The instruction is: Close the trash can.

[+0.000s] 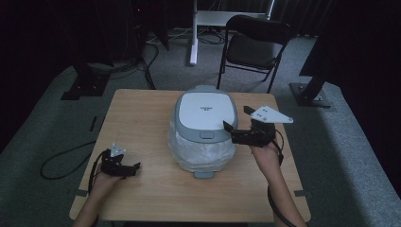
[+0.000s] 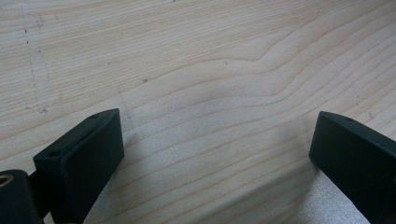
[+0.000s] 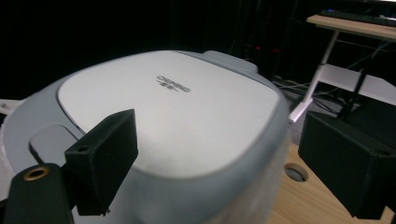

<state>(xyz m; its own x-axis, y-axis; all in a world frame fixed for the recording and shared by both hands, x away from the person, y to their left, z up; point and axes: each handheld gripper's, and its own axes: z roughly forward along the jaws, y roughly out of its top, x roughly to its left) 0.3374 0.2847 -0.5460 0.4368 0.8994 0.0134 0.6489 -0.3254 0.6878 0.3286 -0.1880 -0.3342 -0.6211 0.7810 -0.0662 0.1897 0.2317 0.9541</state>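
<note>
The white lid (image 3: 163, 116) of the rice cooker (image 1: 204, 130) has small dark letters (image 3: 173, 84) on it, just past the right gripper (image 3: 224, 163). They are too blurry to read.

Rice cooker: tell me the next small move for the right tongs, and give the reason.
Probably ease the right tongs a little toward the grey latch button at the lid's front edge. They hang open beside the rice cooker at lid height, touching nothing, and the lid looks closed. The left tongs sit open over bare table, away from it.

Matt grey plastic rice cooker (image 1: 204, 124), pale grained wood table (image 1: 142, 123)
</note>
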